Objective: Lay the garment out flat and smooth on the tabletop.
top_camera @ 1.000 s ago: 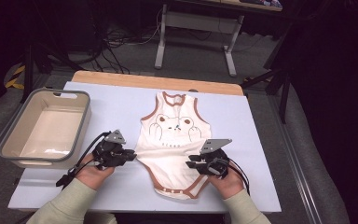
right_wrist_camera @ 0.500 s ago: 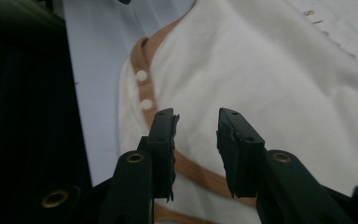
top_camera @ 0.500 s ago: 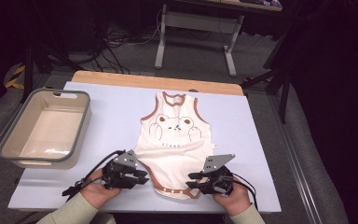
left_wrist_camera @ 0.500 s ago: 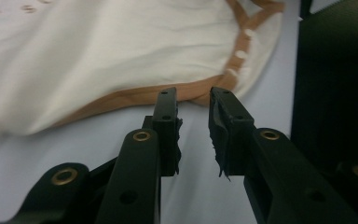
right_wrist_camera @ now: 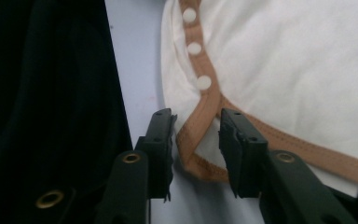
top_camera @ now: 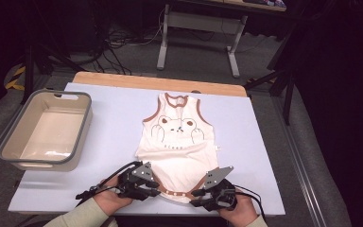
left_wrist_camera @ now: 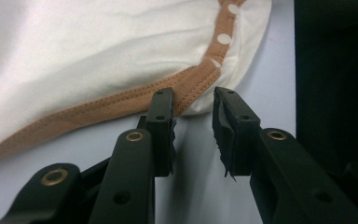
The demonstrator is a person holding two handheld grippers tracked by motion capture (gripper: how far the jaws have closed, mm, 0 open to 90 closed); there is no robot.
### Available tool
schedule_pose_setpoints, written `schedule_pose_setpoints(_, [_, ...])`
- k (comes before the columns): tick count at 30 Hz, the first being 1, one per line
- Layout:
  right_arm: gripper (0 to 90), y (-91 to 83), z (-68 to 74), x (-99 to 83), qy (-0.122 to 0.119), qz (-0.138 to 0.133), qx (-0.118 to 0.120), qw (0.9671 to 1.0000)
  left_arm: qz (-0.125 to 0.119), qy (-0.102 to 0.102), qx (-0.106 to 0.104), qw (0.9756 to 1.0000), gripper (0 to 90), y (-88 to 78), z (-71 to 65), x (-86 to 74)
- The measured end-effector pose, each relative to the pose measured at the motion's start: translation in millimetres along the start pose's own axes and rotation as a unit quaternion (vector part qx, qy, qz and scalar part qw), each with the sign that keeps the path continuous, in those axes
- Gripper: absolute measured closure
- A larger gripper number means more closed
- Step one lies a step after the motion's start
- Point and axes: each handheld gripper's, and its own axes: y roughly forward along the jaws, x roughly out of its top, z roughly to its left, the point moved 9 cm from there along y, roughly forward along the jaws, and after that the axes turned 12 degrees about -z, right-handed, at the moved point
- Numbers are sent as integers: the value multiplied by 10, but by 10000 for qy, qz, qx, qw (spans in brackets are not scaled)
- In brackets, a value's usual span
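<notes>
A cream baby bodysuit (top_camera: 177, 142) with brown trim and a bear print lies flat on the pale table (top_camera: 113, 109), neck away from me. My left gripper (top_camera: 155, 190) is at the left end of its snap-button bottom hem. In the left gripper view the jaws (left_wrist_camera: 193, 100) stand apart and have just been opening, with the brown hem (left_wrist_camera: 121, 105) at their tips and no pad pressing on it. My right gripper (top_camera: 194, 197) is at the right end of that hem. Its jaws (right_wrist_camera: 196, 121) stand open around the brown trim corner (right_wrist_camera: 200, 140).
A beige tub with a grey rim (top_camera: 9, 151) stands on the table's left side. The table's near edge runs just behind both hands. A wooden strip (top_camera: 123, 79) borders the far edge, with metal stand legs (top_camera: 198, 23) on the floor beyond.
Both hands have drawn back toward the near edge, from beside the bodysuit's sides to its bottom hem. The left one has also shifted to the right.
</notes>
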Motion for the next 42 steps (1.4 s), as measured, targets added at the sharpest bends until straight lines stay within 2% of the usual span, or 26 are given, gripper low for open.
schedule_pose_setpoints(1, [701, 2, -8, -9, -110, 5, -25, 9999, -1, 42, 9, 10000, 676, 4, -5, 2])
schedule_pose_setpoints(3, [810, 2, 2, -14, -93, 6, -67, 9999, -12, 159, 50, 9999, 675, 11, -2, 10])
schedule_pose_setpoints(5, [852, -6, -20, -30, -136, 30, -61, 9999, -28, 190, 37, 9998, 675, 33, 8, 16])
schedule_pose_setpoints(6, [857, 1, -11, -23, 2, -21, -70, 10000, -79, 226, 27, 9997, 677, 47, 19, 27])
schedule_pose_setpoints(10, [858, 10, -24, -15, 20, -60, -44, 10000, -161, 238, 30, 9996, 685, 107, 29, 56])
schedule_pose_setpoints(13, [858, 18, -34, -9, 46, -89, -1, 9999, -117, 352, 226, 9991, 774, 121, 51, 64])
schedule_pose_setpoints(16, [859, 20, -48, -1, 33, -92, -10, 10000, -110, 293, 270, 9991, 878, 121, 74, 73])
schedule_pose_setpoints(17, [859, 17, -62, -4, -46, -71, -8, 10000, -75, 271, 265, 9993, 885, 117, 73, 73])
schedule_pose_setpoints(21, [861, 6, -36, 32, 54, -160, 12, 9999, -30, 268, 248, 9993, 894, 71, 49, 92])
schedule_pose_setpoints(24, [861, -28, -14, 57, 29, -207, 42, 9998, -123, 262, 188, 9994, 895, -18, 3, 127])
schedule_pose_setpoints(30, [862, -183, 82, 127, -80, -352, 18, 9993, -118, 254, 17, 9996, 897, -207, -198, 120])
schedule_pose_setpoints(33, [864, -210, 150, 111, -89, -296, 157, 9994, -142, 245, -168, 9995, 897, -273, -325, 112])
schedule_pose_setpoints(38, [860, -202, 287, 33, -46, -81, 406, 9991, 7, 269, -448, 9986, 894, -267, -457, 42])
schedule_pose_setpoints(39, [846, -202, 293, 27, -41, -55, 436, 9990, -34, 284, -387, 9988, 889, -266, -439, 46])
schedule_pose_setpoints(41, [747, -214, 267, 47, -20, -141, 412, 9991, -168, 130, -307, 9993, 877, -291, -364, 62])
schedule_pose_setpoints(42, [746, -229, 228, 62, 3, -210, 366, 9991, -247, 65, -216, 9994, 872, -319, -301, 69])
